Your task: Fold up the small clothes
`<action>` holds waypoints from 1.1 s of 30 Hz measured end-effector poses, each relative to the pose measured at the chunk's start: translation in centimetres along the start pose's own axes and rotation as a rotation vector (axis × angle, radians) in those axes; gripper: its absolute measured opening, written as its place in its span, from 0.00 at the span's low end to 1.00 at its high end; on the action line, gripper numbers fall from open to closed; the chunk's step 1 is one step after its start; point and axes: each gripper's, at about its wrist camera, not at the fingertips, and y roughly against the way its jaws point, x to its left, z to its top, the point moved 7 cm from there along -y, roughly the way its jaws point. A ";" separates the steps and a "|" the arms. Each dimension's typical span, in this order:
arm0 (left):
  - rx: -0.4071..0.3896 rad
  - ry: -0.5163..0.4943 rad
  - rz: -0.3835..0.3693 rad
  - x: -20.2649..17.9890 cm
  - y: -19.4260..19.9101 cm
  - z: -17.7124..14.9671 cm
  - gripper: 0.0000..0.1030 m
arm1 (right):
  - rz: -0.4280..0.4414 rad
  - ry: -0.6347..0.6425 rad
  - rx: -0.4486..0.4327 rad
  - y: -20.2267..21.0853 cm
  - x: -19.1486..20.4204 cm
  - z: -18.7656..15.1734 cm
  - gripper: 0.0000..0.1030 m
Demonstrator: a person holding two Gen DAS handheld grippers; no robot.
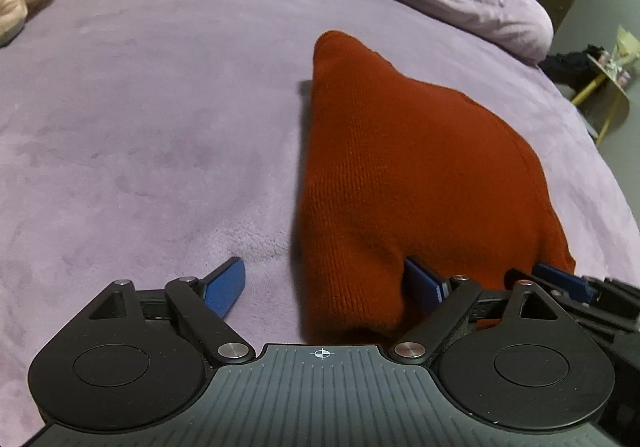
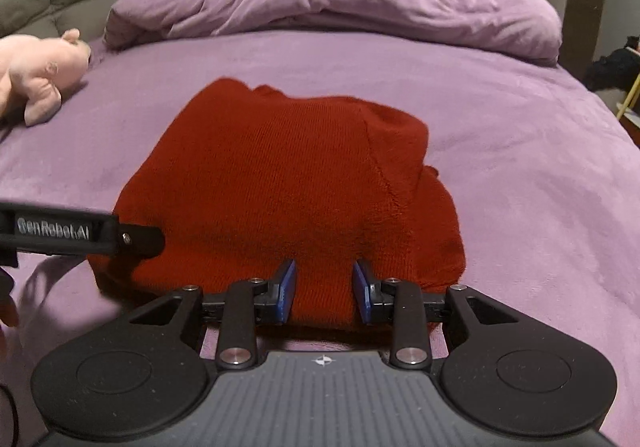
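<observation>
L gripper (image 1: 324, 285): jaws wide, holding nothing, at sweater (image 2: 288, 183) near-left corner; the knit runs from it to the far right. R gripper (image 2: 324, 297): jaws part open, empty, astride near hem centre. Pig toy (image 2: 38, 75) far left, duvet (image 2: 332, 13) far; neither obstructs.

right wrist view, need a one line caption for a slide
Right gripper, jaws apart, at the near edge of a folded red knit garment on a purple bed cover, left gripper alongside.
</observation>
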 end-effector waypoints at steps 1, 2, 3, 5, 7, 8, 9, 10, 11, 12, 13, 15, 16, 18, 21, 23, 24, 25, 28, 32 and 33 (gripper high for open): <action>0.019 0.004 0.012 0.0 0.4 0.0 0.88 | 0.007 -0.001 0.017 0.0 0.0 0.1 0.30; 0.037 0.016 0.022 -0.1 0.8 0.0 0.88 | 0.018 0.000 0.037 0.1 -0.1 0.3 0.30; 0.056 0.032 0.034 -0.1 1.5 -0.2 0.88 | 0.030 0.000 0.058 0.5 -0.2 0.3 0.30; 0.079 0.042 0.064 -0.3 3.1 -0.8 0.87 | 0.049 -0.008 0.103 1.6 -0.1 -0.2 0.35; 0.078 0.021 0.089 -1.1 5.3 -1.6 0.88 | 0.050 -0.028 0.214 2.8 0.1 -1.8 0.69; 0.065 0.004 0.095 -1.7 6.4 -1.9 0.89 | 0.051 -0.056 0.263 3.4 0.2 -2.8 0.70; 0.047 -0.015 0.103 -2.1 7.3 -2.2 0.94 | 0.067 -0.084 0.276 4.2 0.3 -3.6 0.70; 0.034 -0.029 0.117 -2.6 8.0 -2.4 0.95 | 0.083 -0.110 0.282 5.1 0.4 -4.3 0.72; 0.020 -0.049 0.133 -3.0 8.8 -2.6 0.95 | 0.083 -0.131 0.290 5.9 0.4 -4.8 0.74; 0.012 -0.069 0.143 -3.4 9.3 -2.8 0.95 | 0.067 -0.152 0.297 6.7 0.2 -5.2 0.77; 0.011 -0.087 0.154 -3.7 9.8 -3.0 0.95 | 0.053 -0.162 0.297 7.3 0.0 -5.3 0.79; 0.017 -0.114 0.180 -4.0 10.1 -3.0 0.95 | 0.007 -0.161 0.293 8.4 -0.4 -5.1 0.84; 0.016 -0.121 0.195 -4.0 10.3 -3.0 0.95 | -0.020 -0.149 0.291 8.7 -0.5 -4.8 0.88; 0.014 -0.121 0.211 -3.9 10.7 -2.8 0.95 | -0.069 -0.129 0.283 9.5 -0.6 -4.2 0.95; 0.014 -0.095 0.181 -3.8 11.1 -2.4 0.98 | -0.077 -0.107 0.260 10.3 -0.1 -3.2 0.96; 0.001 -0.065 0.151 -3.5 11.6 -2.1 0.98 | -0.073 -0.094 0.253 10.5 0.5 -2.7 0.96; -0.002 -0.055 0.145 -3.4 11.7 -2.0 0.98 | -0.077 -0.084 0.254 10.4 0.7 -2.5 0.96; -0.004 -0.047 0.145 -3.3 11.8 -1.8 0.98 | -0.084 -0.076 0.258 10.4 0.8 -2.4 0.96; -0.002 -0.057 0.180 -3.0 11.6 -1.6 0.98 | -0.104 -0.074 0.272 10.0 1.1 -2.2 0.96; 0.011 -0.084 0.211 -2.9 11.3 -1.6 0.98 | -0.115 -0.105 0.292 9.4 0.9 -2.2 0.96; 0.016 -0.084 0.212 -2.9 11.1 -1.7 0.98 | -0.115 -0.110 0.294 9.3 0.9 -2.2 0.96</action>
